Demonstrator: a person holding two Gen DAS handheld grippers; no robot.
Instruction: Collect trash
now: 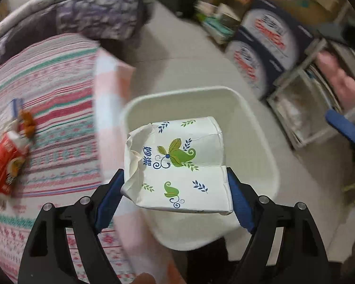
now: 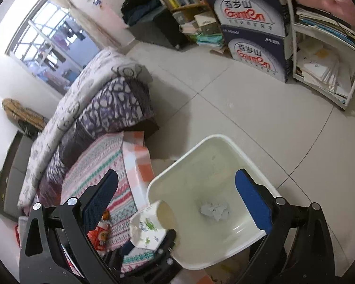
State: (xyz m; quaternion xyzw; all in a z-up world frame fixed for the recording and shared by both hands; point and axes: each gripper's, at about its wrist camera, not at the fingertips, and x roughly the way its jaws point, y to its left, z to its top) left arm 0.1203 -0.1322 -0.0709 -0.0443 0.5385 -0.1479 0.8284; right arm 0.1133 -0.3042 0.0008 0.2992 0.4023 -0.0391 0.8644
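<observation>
Left wrist view, L to R: at 9 o'clock, 1 red crinkly foil snack wrapper (image 1: 6, 163) lies on the striped woven bed cover (image 1: 54, 108) in pink, red & teal; a small brown scrap sits just above it, too blurred to name; at 11 o'clock a bunched grey-purple patterned quilt (image 1: 99, 16), soft & lumpy; centre, the white crushed paper cup w/ green leaf print (image 1: 177, 165), rim dented on its L side, wall creased; the left gripper (image 1: 175, 196), black plastic frame w/ 2 blue ribbed pads, has the cup between its fingers; both pads touch the cup's sides, pinching it; cup hangs over the mouth of the white smooth plastic rectangular bin (image 1: 255, 127); at 1–2 o'clock 2 dark-blue printed cardboard boxes (image 1: 267, 47), stacked; at 3 o'clock 1 white open shelf rack (image 1: 303, 99) w/ papers.

Right wrist view, L to R: right gripper (image 2: 177, 203), same build, fingers spread wide, nothing between them; at 7 o'clock the cup (image 2: 153, 222) shows at the bin's near-L rim (image 2: 151, 184), open end toward the bin; inside the bin, 1 grey crumpled paper wad (image 2: 215, 209) on its floor; pale glossy floor tiles (image 2: 248, 118) around; the 2 boxes at 1 o'clock.
</observation>
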